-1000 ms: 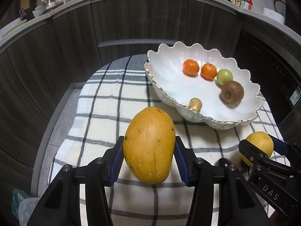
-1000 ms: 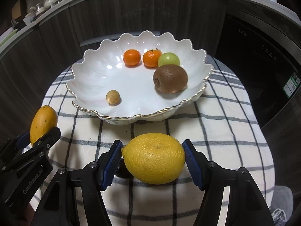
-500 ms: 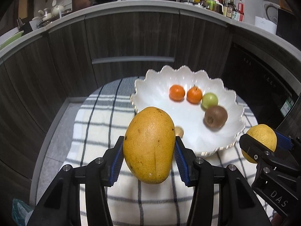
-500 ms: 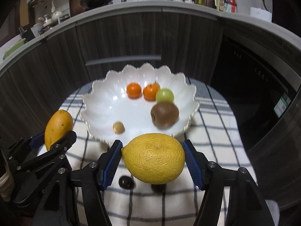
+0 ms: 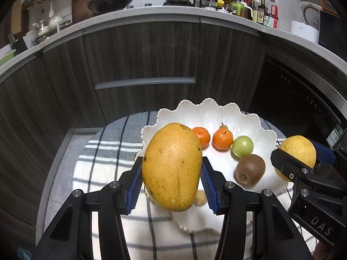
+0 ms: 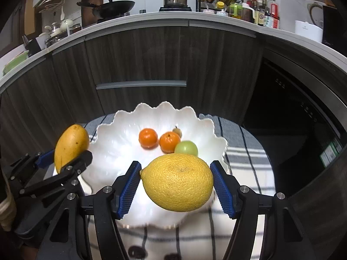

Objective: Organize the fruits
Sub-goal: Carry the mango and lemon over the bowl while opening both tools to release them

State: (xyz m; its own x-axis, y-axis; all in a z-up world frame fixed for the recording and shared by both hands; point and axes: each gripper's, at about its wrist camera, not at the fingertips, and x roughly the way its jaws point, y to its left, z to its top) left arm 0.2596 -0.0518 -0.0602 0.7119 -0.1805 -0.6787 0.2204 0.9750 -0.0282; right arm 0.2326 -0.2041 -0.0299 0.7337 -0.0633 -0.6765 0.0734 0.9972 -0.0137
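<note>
My left gripper (image 5: 171, 182) is shut on a yellow-orange mango (image 5: 172, 166) and holds it in the air over the near left rim of a white scalloped bowl (image 5: 219, 117). My right gripper (image 6: 176, 186) is shut on a yellow lemon (image 6: 177, 182) and holds it above the bowl's near rim (image 6: 121, 121). The bowl holds two mandarins (image 5: 222, 139), a green fruit (image 5: 243, 145), a kiwi (image 5: 250, 171) and a small tan fruit (image 5: 200, 198). The mango shows in the right wrist view (image 6: 70, 145); the lemon shows in the left wrist view (image 5: 297, 151).
The bowl stands on a small table with a white and grey checked cloth (image 5: 104, 164). Two dark small fruits (image 6: 136, 251) lie on the cloth near me. Dark kitchen cabinets (image 5: 143, 54) and a counter with pans and bottles stand behind. A black appliance (image 6: 292, 112) is at the right.
Both grippers have risen off the cloth with their fruits and moved forward, so the mango and the lemon now hang over the bowl's near rim.
</note>
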